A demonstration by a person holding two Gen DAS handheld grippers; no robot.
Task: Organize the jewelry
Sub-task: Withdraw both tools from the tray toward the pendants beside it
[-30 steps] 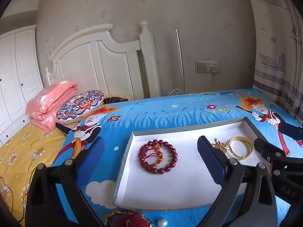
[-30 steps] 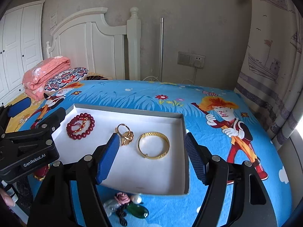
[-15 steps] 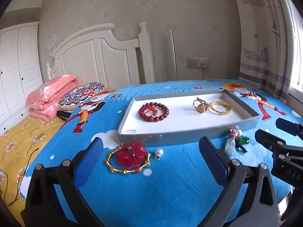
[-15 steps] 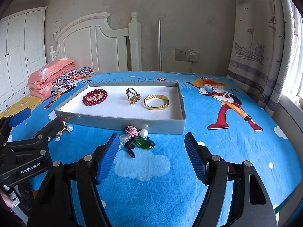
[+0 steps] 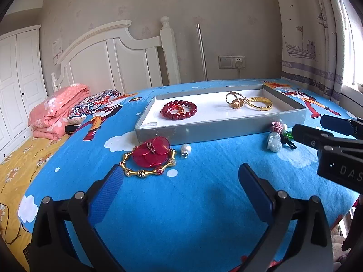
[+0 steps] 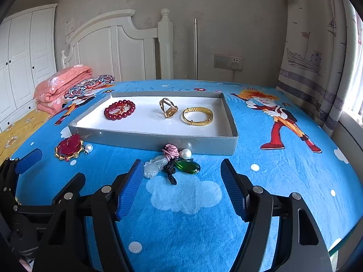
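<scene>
A grey tray (image 6: 158, 140) on the blue bedspread holds a red bead bracelet (image 6: 119, 110), a gold ring (image 6: 168, 108) and a gold bangle (image 6: 197, 115). In front of the tray lies a cluster of a pale jade pendant (image 6: 154, 167), a green stone (image 6: 188, 166), a pink knot and a pearl. My right gripper (image 6: 180, 161) hovers just short of the cluster, its jaws wide and closing, with nothing between the pads. Further left lie a red disc ornament (image 5: 150, 153), a gold link bracelet (image 5: 145, 172) and a pearl (image 5: 186, 148). My left gripper (image 5: 180, 170) stands open and empty just short of these.
A white headboard (image 5: 118, 52), a folded pink quilt (image 5: 56, 111) and a patterned pillow (image 5: 95, 104) sit at the far left of the bed. A curtain (image 6: 317, 56) hangs on the right. The bed's near edge (image 6: 340, 238) curves just below the grippers.
Both grippers have pulled back from over the tray and sunk toward the bed's near edge. The loose pieces in front of the tray have come fully into view.
</scene>
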